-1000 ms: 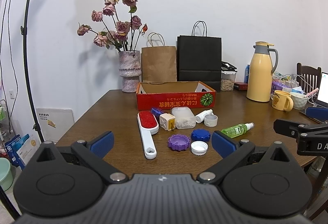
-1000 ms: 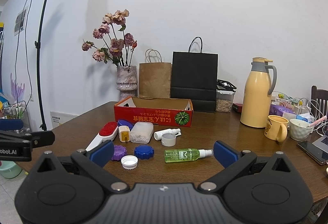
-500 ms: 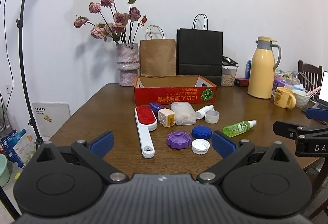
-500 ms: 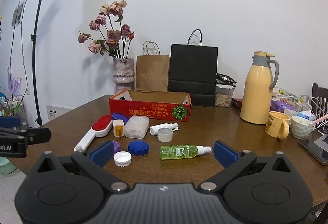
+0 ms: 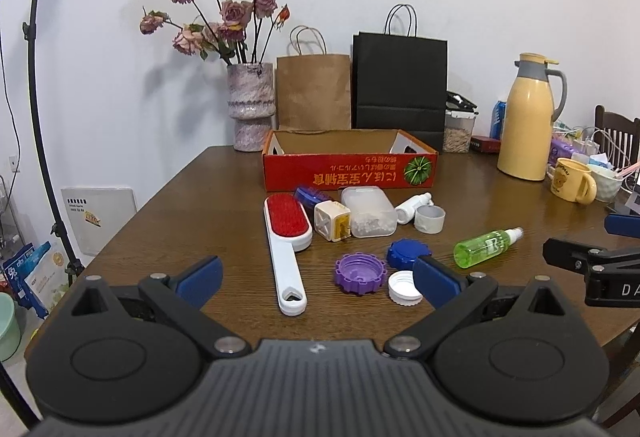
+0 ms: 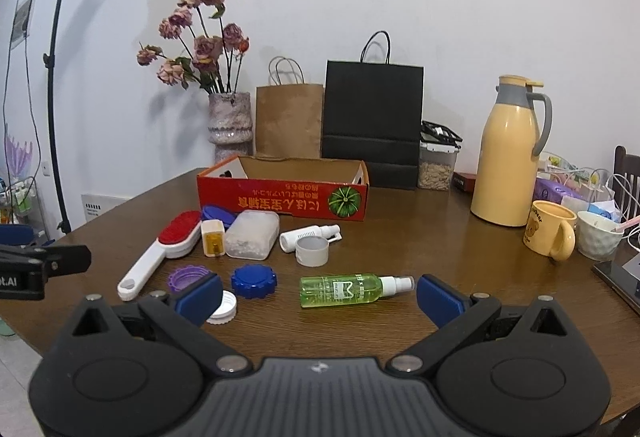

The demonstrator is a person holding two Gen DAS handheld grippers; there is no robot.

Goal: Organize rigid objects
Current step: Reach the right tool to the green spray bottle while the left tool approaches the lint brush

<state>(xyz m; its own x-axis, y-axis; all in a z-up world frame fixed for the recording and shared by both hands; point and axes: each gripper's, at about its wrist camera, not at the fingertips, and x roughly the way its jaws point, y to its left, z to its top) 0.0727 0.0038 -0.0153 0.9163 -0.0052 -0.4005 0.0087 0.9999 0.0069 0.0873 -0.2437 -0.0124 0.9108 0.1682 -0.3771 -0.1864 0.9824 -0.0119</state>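
Observation:
A red cardboard box (image 5: 348,169) (image 6: 280,197) stands open at mid-table. In front of it lie a red-and-white lint brush (image 5: 286,237) (image 6: 160,253), a clear container (image 5: 368,217), a small white-and-yellow box (image 5: 332,221), a white spray nozzle (image 5: 412,205), a grey ring (image 5: 430,219), a purple lid (image 5: 360,273), a blue lid (image 5: 408,253) (image 6: 254,279), a white cap (image 5: 404,287) and a green spray bottle (image 5: 486,247) (image 6: 352,289). My left gripper (image 5: 316,277) is open above the near edge, facing the brush handle. My right gripper (image 6: 320,293) is open, with the green bottle lying between its fingertips' line.
A vase of dried roses (image 5: 250,109), a brown paper bag (image 5: 314,89) and a black bag (image 5: 400,77) stand behind the box. A yellow thermos (image 5: 528,117), a yellow mug (image 5: 572,181) and clutter sit at the right. A light stand (image 5: 36,77) is at the left.
Both grippers have moved forward and lower toward the objects on the table. Nothing on the table has moved, and both stay open.

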